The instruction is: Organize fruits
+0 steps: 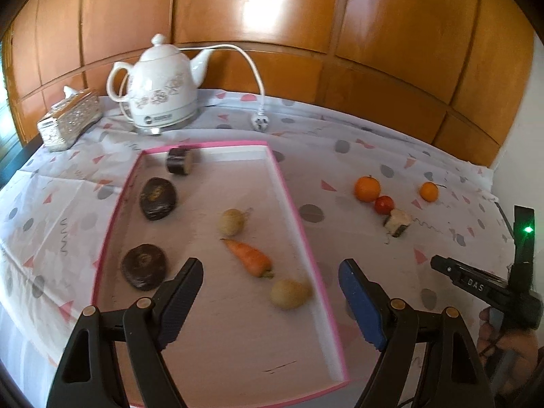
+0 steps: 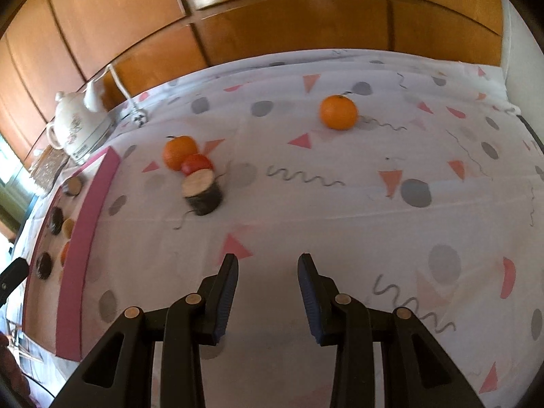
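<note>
A pink-rimmed tray holds a carrot, two pale round fruits, two dark oval pieces and a dark roll. On the cloth to its right lie two oranges, a red tomato and a cut dark-skinned piece. My left gripper is open and empty above the tray's near end. My right gripper is open and empty over bare cloth, short of the orange, tomato, cut piece and far orange.
A white kettle with cord and plug stands at the back left, next to a silver tissue box. Wooden panels back the table. The tray's pink wall lies left of my right gripper.
</note>
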### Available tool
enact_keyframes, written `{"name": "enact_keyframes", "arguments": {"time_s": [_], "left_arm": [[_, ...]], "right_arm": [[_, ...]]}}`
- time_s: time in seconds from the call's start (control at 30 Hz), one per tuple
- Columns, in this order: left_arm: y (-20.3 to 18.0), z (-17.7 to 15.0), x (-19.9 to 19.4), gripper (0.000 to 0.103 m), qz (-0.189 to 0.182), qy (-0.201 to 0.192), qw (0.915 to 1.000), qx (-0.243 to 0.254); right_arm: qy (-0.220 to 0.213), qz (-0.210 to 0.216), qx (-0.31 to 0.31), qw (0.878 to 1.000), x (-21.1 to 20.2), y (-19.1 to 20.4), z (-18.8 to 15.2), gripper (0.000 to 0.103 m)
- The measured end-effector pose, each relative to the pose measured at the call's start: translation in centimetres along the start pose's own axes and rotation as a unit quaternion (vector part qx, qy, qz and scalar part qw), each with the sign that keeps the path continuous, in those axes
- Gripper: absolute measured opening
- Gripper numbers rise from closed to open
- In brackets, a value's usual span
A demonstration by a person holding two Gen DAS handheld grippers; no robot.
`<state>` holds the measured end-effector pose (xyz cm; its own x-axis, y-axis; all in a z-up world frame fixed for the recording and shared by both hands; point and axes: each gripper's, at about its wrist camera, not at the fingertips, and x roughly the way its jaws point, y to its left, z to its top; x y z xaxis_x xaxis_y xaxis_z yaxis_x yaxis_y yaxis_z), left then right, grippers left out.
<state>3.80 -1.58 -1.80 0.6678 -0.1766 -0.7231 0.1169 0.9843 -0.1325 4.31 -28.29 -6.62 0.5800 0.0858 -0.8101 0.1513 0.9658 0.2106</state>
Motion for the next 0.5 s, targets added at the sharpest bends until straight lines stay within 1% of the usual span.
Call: {"name": "enact_keyframes", "arguments": {"time_s": [0.1,0.27,0.4,0.5], "left_arm": [[-1.4,0.5,0.6,0.082,-0.013,0.007,0.9999,0.009],[-3.9,1.4,1.7,0.082,-0.032,0.014,0.9992,0.022],[-6.2,1.9,3.1,0.082,-0.046,0.025,0.998,0.035],[-7.7,2.1,4.3,0.08,-0.057,0.035,0.9969,0.042]], "right_arm": [[-0.004,-0.007,0.004,1.0,0.2,-0.9,0.5,0.037],[-0.008,-0.019,0.016,1.0,1.0,-2.3,2.2,0.037],[-0.011,-0.033,0.019,0.999,1.8,-3.3,3.6,0.039],[-0.014,-0.042,0.017,0.999,2.3,-3.9,4.9,0.041]]}}
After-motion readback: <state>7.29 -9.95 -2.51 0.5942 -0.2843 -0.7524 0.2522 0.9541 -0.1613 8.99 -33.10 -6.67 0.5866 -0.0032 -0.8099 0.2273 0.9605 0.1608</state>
